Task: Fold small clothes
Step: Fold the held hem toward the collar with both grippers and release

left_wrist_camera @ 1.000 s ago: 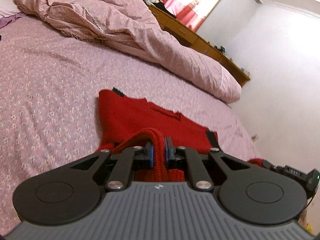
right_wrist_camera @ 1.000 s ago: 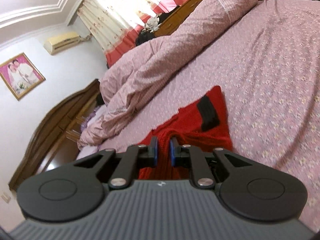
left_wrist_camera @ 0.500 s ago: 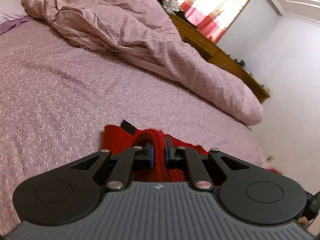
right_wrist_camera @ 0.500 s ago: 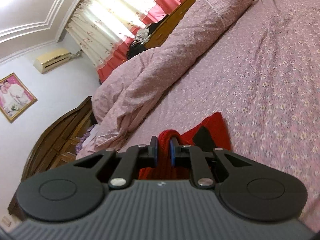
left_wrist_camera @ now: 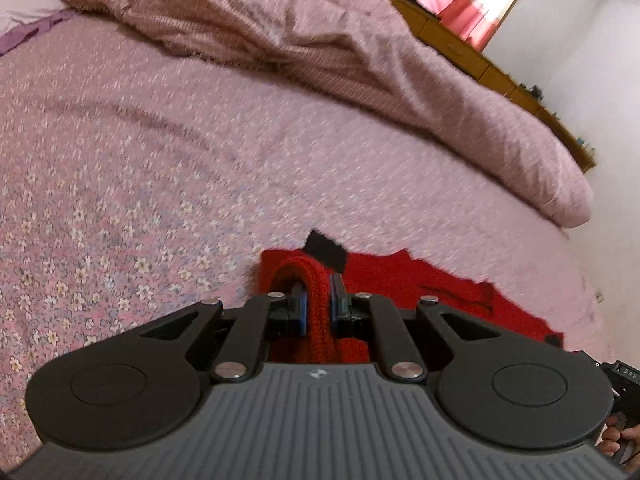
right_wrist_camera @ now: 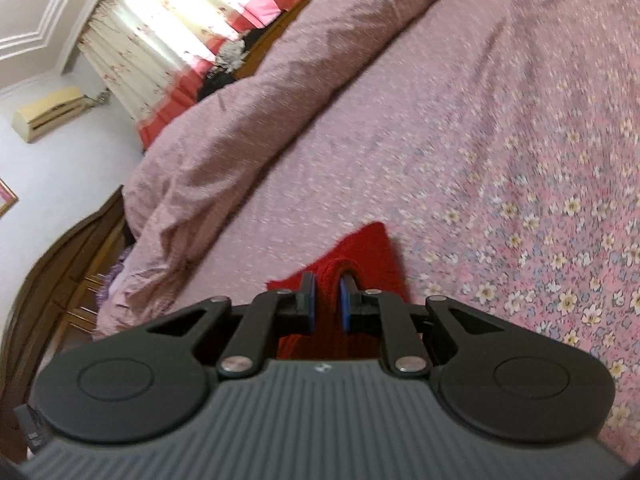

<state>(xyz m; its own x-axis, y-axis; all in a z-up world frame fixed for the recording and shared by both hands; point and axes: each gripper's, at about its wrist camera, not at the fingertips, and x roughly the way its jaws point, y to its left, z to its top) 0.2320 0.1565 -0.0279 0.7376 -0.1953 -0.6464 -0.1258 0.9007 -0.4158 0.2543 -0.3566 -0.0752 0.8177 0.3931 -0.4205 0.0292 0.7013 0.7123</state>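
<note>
Pinching a rolled band of red knit garment [left_wrist_camera: 384,280] between its blue pads, the left gripper [left_wrist_camera: 318,304] is seen pressed onto the fabric; the right gripper [right_wrist_camera: 326,300] is likewise clamped on a fold of the same garment [right_wrist_camera: 376,244]. Compared with a second ago, far less red cloth is shown ahead of either claw, and the floral bedsheet [left_wrist_camera: 140,168] now fills most of both views. A black patch [left_wrist_camera: 324,248] is partly cut off by the knit band. The garment's lower part is hidden beneath the gripper bodies. The rumpled duvet [left_wrist_camera: 320,40] is blurred. Fingers [left_wrist_camera: 612,440] are glimpsed at the frame's corner.
</note>
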